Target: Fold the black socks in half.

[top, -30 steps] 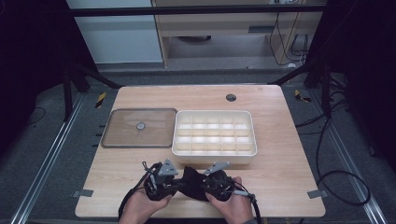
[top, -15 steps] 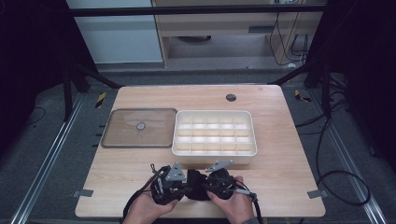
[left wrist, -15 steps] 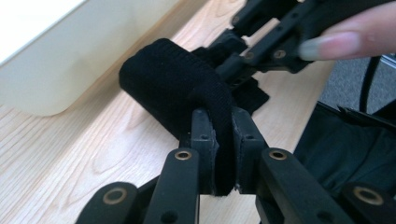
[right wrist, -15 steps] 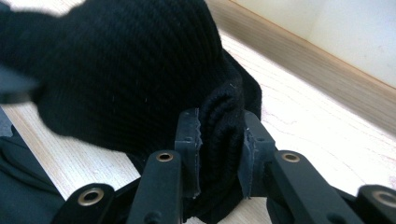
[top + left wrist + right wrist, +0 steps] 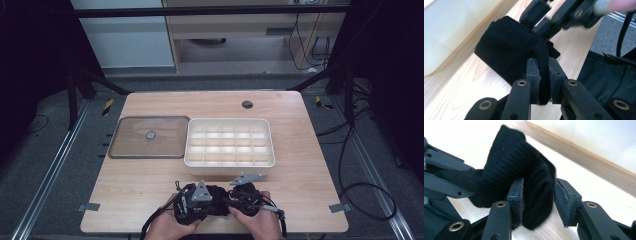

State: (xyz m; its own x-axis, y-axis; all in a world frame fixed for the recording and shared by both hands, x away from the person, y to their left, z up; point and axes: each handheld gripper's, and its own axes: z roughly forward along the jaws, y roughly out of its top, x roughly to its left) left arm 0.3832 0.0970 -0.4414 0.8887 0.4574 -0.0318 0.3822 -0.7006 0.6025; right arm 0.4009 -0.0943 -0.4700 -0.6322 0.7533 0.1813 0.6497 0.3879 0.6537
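Low in the centre of the high view, at the near edge of the pale wood-grain table, a black ribbed knit cloth is bunched between the two tools. The left gripper is clenched on a thin fold of it, its flat black jaws pressed tight against the wool at the bottom centre of the left gripper view. The right gripper has a thicker, rounded wad of the fabric between its padded jaws; one pad touches it, the other stands slightly off. Just beyond the cloth sits a cream plastic tray divided into square compartments, and a flat, translucent brownish lid lies to its left.
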